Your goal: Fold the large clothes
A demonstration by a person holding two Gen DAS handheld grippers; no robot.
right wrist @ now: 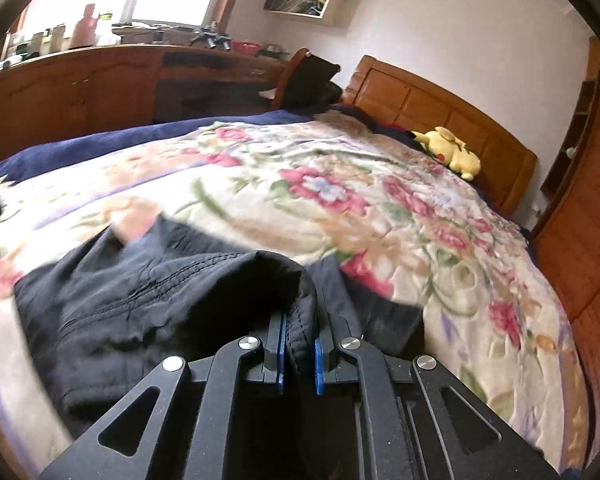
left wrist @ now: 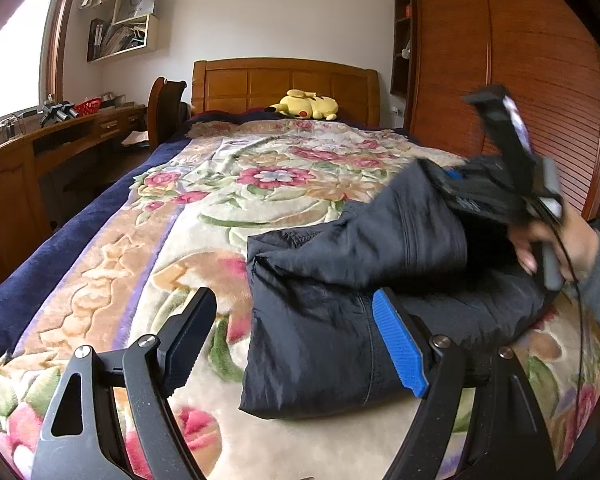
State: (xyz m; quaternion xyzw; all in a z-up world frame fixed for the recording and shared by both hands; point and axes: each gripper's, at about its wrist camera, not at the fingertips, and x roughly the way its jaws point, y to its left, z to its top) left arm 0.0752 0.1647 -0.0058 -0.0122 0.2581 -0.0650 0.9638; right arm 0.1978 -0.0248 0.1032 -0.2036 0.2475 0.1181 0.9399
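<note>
In the left wrist view the dark jacket lies partly folded in the lower centre and right of the frame on the floral blanket, its left edge and lower hem showing as clean lines with bare blanket running left and up toward the headboard. The left gripper stands with jaws wide apart at the bottom of the frame, the blue-padded finger over the jacket. In the right wrist view the right gripper is clamped on a bunched edge of the jacket at lower centre, with open blanket stretching toward the yellow plush toy at upper right.
</note>
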